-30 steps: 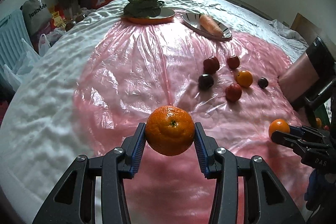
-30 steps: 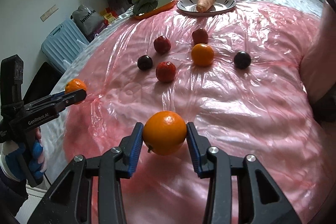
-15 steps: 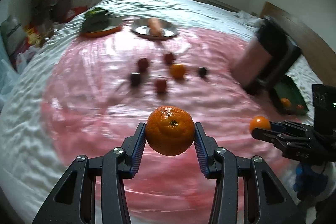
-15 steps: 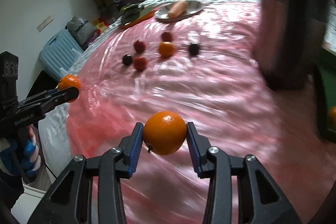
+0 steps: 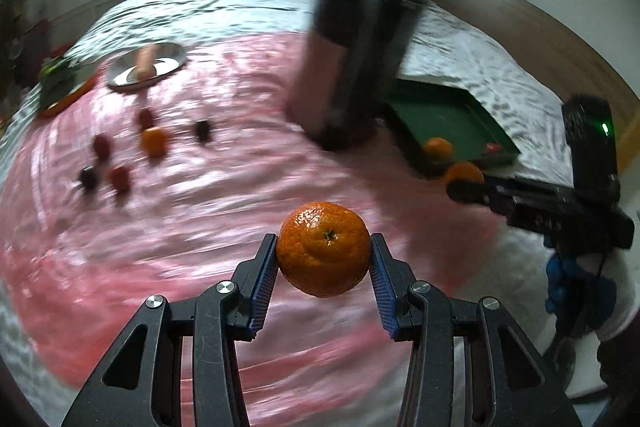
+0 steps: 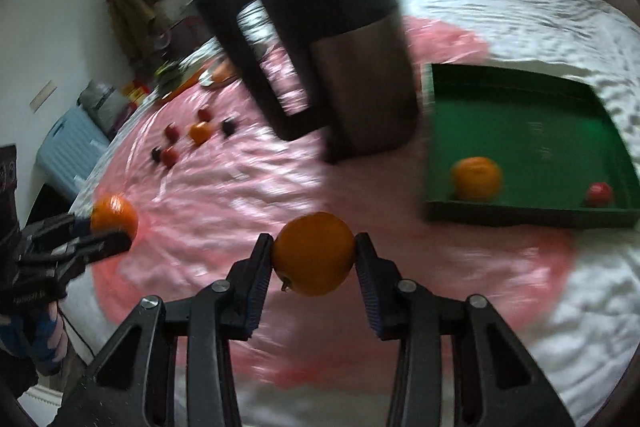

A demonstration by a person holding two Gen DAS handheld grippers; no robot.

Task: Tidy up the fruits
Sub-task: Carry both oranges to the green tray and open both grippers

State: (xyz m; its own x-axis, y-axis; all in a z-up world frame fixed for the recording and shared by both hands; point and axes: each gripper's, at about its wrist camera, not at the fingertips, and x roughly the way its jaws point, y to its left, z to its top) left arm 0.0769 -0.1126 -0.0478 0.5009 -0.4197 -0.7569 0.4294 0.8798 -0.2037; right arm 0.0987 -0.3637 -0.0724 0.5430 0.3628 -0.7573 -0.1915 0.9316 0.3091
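Bed (image 5: 460,39): pink sheet, green tray (image 6: 532,135)
Right view only: suitcase (image 6: 72,147)
Left gripper (image 5: 323,259): clamped on tangerine (image 5: 323,249), stem toward camera
Right gripper (image 6: 314,261): clamped on orange (image 6: 314,253)

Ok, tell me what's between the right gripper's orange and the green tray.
Nothing visible. The orange in the right gripper faces bare pink plastic sheet up to the green tray; the dark stool stands left of that path.
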